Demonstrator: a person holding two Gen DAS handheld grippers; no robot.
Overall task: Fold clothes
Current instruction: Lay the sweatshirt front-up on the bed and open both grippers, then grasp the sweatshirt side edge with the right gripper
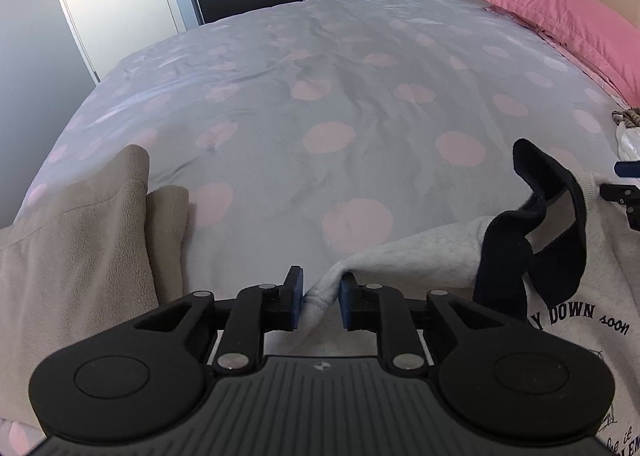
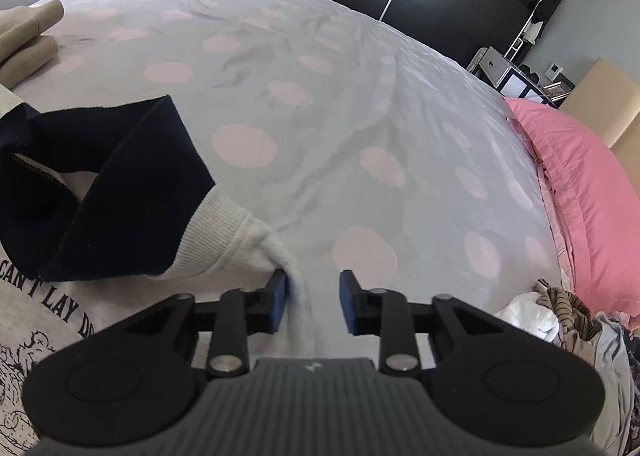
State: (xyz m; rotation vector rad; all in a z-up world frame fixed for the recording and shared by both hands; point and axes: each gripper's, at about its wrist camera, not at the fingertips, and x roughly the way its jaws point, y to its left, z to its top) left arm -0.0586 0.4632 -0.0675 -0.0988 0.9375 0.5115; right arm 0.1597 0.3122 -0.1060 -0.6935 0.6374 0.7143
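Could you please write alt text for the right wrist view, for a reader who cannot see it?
The right gripper, jaws open, sits over a fold of a light grey sweatshirt with a dark navy hood, lying on a bed with a pink-dotted grey cover. A pink pillow lies at right.

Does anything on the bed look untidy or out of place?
Yes. The sweatshirt's navy collar stands up, curled and twisted, not flat. A loose heap of clothes lies crumpled beside the pink pillow.
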